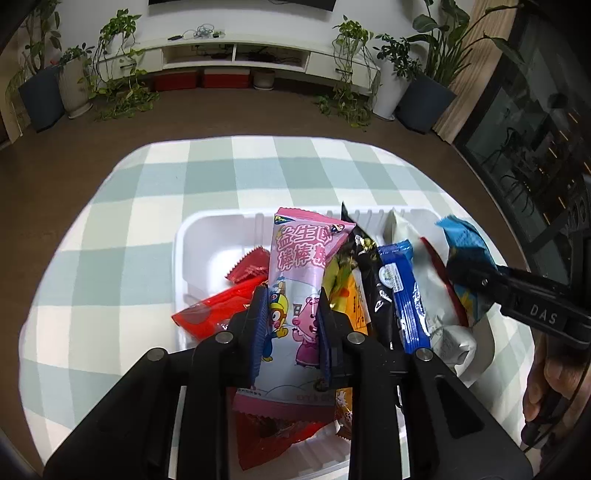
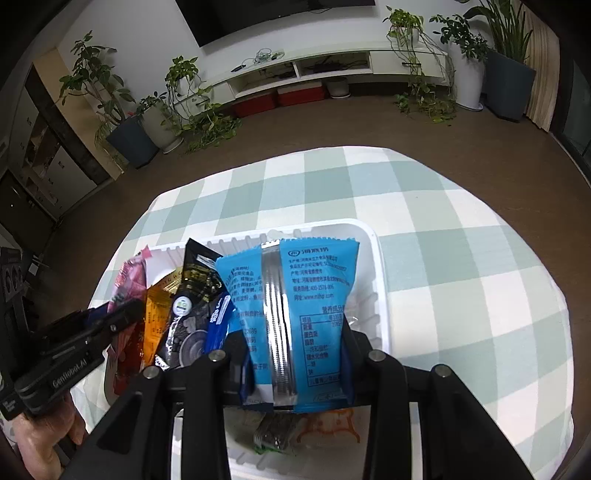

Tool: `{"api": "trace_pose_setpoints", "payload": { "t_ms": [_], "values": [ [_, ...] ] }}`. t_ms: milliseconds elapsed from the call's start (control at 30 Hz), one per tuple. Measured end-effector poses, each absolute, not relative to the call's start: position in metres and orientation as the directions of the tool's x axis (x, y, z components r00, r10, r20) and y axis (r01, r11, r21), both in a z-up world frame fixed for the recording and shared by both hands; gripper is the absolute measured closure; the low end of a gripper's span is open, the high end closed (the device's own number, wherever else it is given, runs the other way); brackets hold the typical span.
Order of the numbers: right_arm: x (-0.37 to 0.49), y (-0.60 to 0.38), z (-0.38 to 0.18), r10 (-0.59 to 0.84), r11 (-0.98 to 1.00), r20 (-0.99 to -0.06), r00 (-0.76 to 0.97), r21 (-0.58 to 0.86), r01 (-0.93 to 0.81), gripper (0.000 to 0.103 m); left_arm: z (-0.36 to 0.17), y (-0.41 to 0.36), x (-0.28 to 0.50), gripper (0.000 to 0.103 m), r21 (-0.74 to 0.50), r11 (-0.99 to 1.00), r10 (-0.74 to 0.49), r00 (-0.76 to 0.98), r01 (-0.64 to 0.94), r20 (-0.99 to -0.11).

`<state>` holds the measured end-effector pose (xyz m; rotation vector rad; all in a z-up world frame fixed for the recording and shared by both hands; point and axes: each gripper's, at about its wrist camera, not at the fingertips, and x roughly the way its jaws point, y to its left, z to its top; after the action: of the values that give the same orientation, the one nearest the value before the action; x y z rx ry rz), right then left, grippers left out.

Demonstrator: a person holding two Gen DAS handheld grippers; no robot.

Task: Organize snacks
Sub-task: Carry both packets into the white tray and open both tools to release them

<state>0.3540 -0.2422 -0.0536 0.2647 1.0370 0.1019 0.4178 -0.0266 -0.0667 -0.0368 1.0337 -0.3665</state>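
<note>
left gripper grips pink cartoon-printed snack packet, right gripper grips light-blue snack packet; both packets stand lengthwise over white plastic tray.

This was a home living room. A low white TV cabinet ran along a white wall under a dark screen, with cables lying on top and red boxes beneath. Potted plants stood at both ends on a brown floor. A table wore a green-and-white checked cloth. Dark glass doors closed one side.
</note>
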Motion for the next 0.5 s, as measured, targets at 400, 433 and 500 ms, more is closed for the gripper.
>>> {"api": "trace_pose_setpoints", "payload": {
  "t_ms": [400,433,500],
  "values": [
    [0.362,-0.241,-0.076,0.195,0.966,-0.858,0.475,0.251,0.057,0.063,-0.084,-0.027,0.427,0.078,-0.222,0.937,-0.327,0.457,0.269,-0.827],
    [0.363,-0.24,-0.077,0.193,0.968,-0.858,0.475,0.247,0.054,0.063,-0.083,-0.027,0.426,0.078,-0.22,0.938,-0.326,0.46,0.269,-0.826],
    [0.364,-0.239,-0.078,0.193,0.97,-0.862,0.469,0.239,0.041,0.059,-0.081,-0.027,0.426,0.078,-0.227,0.937,-0.33,0.459,0.265,-0.825]
  ]
}}
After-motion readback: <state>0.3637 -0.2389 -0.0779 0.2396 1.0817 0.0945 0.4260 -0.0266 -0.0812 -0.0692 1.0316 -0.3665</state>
